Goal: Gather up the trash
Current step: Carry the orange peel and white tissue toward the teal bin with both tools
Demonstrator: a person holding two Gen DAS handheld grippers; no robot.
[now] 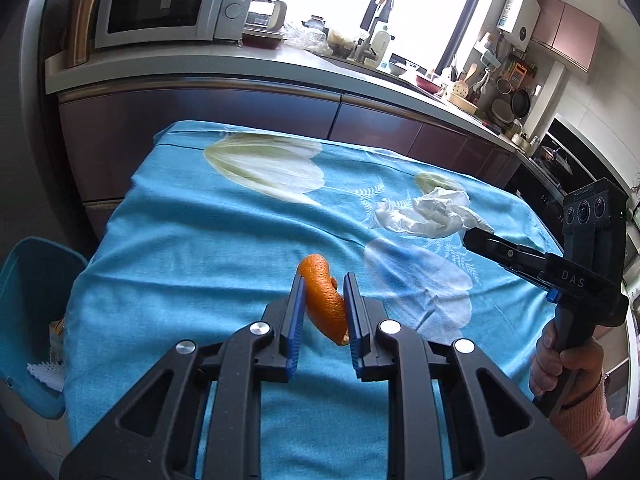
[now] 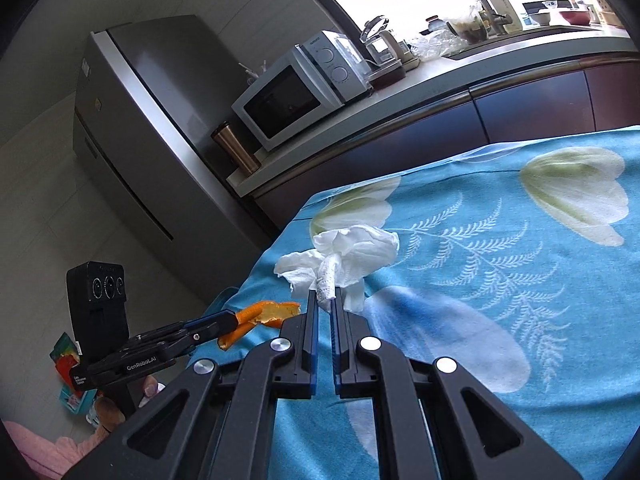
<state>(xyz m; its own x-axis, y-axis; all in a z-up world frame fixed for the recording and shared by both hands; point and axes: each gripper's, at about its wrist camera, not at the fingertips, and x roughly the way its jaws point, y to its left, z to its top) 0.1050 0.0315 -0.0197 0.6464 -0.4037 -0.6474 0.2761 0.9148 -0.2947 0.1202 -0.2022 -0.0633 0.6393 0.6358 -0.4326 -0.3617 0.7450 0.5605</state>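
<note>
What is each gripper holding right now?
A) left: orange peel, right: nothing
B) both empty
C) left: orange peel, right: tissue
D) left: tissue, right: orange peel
C: the left gripper pinches the orange peel between its pads, and the right gripper is clamped on the crumpled tissue above the blue cloth.

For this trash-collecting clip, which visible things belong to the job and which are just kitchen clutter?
Part of the job:
- curled orange peel, clamped in the left gripper
- crumpled white tissue, clamped in the right gripper
- blue plastic bin beside the table

Just lying about:
- white microwave on the counter
- copper-coloured metal tumbler
- grey fridge
</note>
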